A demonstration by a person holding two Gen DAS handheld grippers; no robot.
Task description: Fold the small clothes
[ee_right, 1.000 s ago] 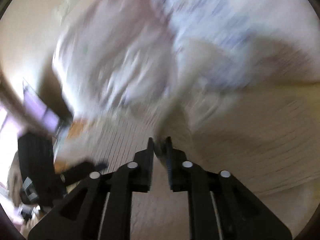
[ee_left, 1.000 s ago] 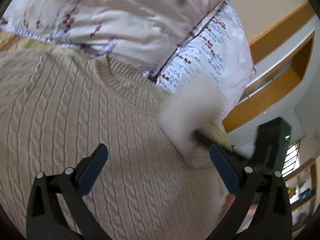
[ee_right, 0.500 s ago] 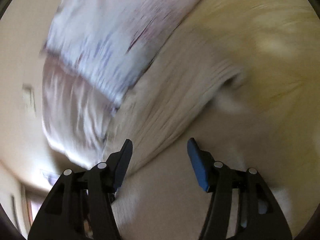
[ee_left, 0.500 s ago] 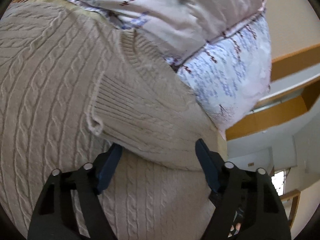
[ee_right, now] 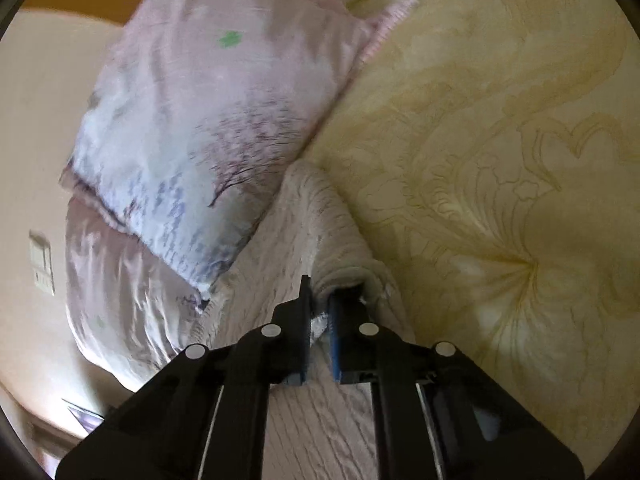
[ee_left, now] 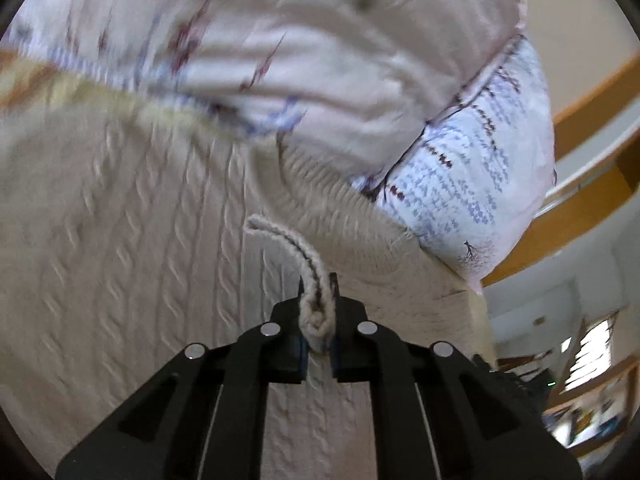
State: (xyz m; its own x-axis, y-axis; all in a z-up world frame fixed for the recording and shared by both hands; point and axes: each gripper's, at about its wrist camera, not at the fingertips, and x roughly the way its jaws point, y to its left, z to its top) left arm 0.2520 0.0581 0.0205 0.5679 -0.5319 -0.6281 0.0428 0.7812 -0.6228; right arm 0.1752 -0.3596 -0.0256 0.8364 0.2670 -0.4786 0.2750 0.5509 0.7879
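A beige cable-knit sweater point(ee_left: 120, 264) lies spread on a bed, its ribbed neckline point(ee_left: 320, 188) up against the pillows. My left gripper point(ee_left: 317, 292) is shut on a ribbed sleeve cuff point(ee_left: 292, 248) that curls up out of the jaws above the sweater's body. In the right wrist view the same sweater point(ee_right: 272, 256) shows as a raised fold beside the pillows. My right gripper point(ee_right: 318, 300) is shut on that fold's edge point(ee_right: 340, 276), pinched between the blue pads.
Two floral pillows point(ee_left: 312, 64) are stacked right behind the sweater and appear again as pillows point(ee_right: 208, 120) on the left. A yellow quilted bedspread point(ee_right: 500, 152) stretches to the right. Wooden shelving point(ee_left: 580, 208) and a wall switch point(ee_right: 42, 264) lie beyond the bed.
Both grippers went from open to shut. The left one closed on the sleeve cuff. The right one swung round, rolled and clamped the sweater's edge.
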